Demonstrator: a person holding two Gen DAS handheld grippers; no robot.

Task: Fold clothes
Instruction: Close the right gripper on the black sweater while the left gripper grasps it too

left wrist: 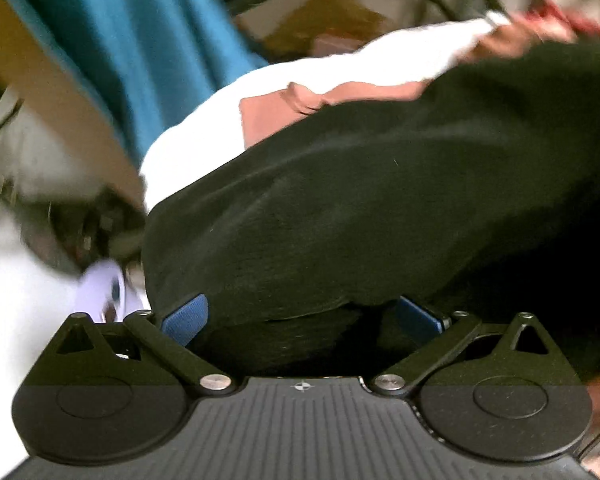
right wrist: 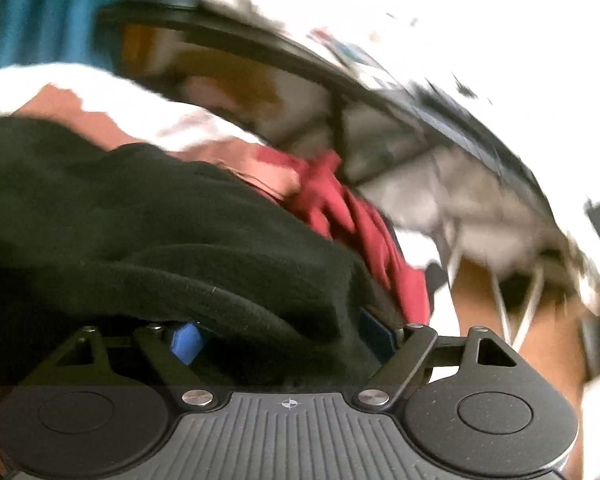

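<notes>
Looking past your left tool (left wrist: 300,316), its blue pads stand apart with the black garment (left wrist: 360,208) draped between them, over the white bench (left wrist: 188,148). Your right tool (right wrist: 284,340) likewise stands apart, black cloth bunched between; a red garment (right wrist: 340,208) lies just beyond.

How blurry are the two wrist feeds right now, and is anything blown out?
Left wrist view: the black garment up close is fairly sharp; the teal cloth and room behind are streaked, and the white at the left edge is blown out. Right wrist view: heavier smear; the red garment is soft, and the upper right is washed out to white. Both views bend strongly at the edges.
</notes>
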